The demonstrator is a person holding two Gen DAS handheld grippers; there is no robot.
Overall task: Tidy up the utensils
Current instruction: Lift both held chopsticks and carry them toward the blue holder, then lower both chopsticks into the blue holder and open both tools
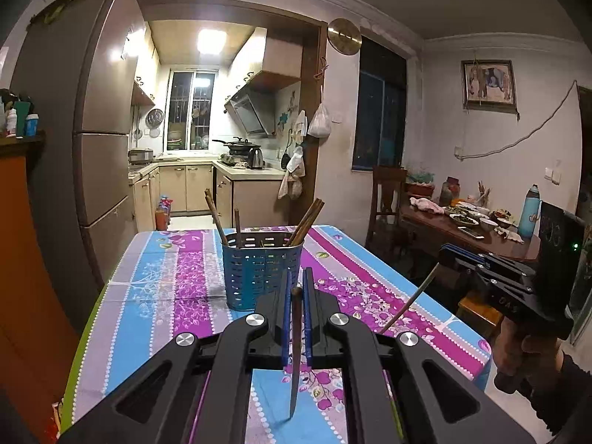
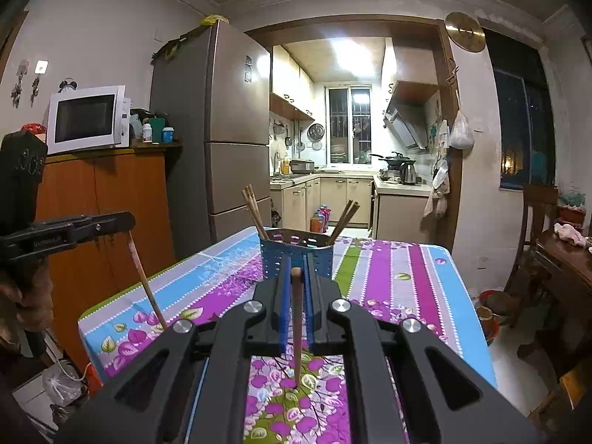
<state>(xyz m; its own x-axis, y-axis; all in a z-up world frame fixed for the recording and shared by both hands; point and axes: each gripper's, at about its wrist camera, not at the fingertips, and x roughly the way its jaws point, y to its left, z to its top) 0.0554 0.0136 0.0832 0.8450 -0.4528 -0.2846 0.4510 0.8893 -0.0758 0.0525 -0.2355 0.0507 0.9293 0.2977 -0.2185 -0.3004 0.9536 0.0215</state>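
While the striped floral surface (image 1: 155,288) carries a blue perforated utensil holder (image 1: 261,270) of chopsticks (image 1: 309,222), each tool, left (image 1: 296,288) and right (image 2: 296,277), is clamped on one hanging chopstick (image 1: 296,351) above the cloth, short of the holder.

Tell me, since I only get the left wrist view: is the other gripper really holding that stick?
Observer: Yes. The right gripper is shut on the right chopstick, which hangs down over the tablecloth.
Operator: What stands left of the fridge?
Observer: A white microwave on a wooden cabinet.
Operator: How does my gripper look from there?
Observer: The left gripper clamps the left chopstick by its top end; the tip slants down toward the tablecloth.
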